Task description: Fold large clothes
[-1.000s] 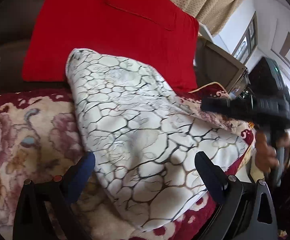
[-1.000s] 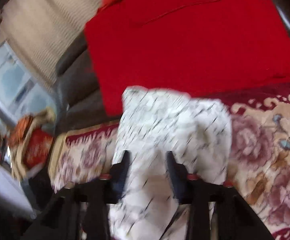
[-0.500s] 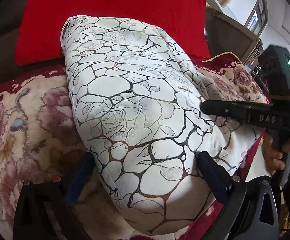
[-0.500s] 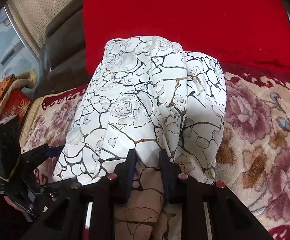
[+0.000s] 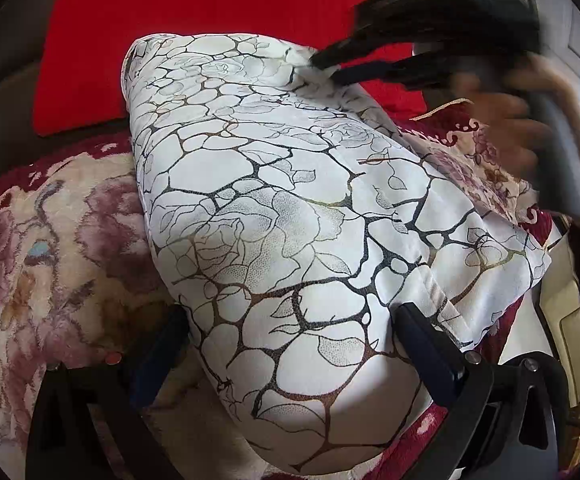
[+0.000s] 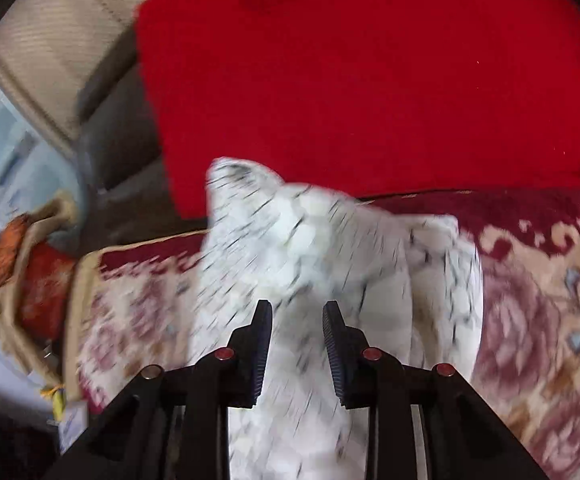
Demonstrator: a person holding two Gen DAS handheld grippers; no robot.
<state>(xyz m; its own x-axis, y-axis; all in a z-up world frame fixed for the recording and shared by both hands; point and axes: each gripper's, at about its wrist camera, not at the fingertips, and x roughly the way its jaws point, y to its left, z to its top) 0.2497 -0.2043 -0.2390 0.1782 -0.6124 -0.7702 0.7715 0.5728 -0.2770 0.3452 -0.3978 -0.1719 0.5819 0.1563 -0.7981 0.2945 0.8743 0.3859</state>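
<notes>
A white garment (image 5: 273,184) with a dark cracked-line and rose print lies folded in a long bundle on a floral blanket (image 5: 49,240). My left gripper (image 5: 290,344) is open, its fingers straddling the bundle's near end. My right gripper (image 5: 330,66), blurred and held by a hand (image 5: 514,120), reaches in over the bundle's far right edge. In the right wrist view the right gripper (image 6: 297,320) hangs over the blurred garment (image 6: 310,240). Its jaws are opening, with cloth showing in the gap and the pads not pressing on it.
A large red cushion (image 5: 209,20) leans against the dark sofa back behind the garment, also filling the top of the right wrist view as the red cushion (image 6: 370,80). The floral blanket (image 6: 538,300) spreads to the right. Cream curtains (image 6: 49,40) hang at upper left.
My right gripper let go of the fold at the bundle's near right side and swung to its far end. The left gripper sank closer at first, then held still.
</notes>
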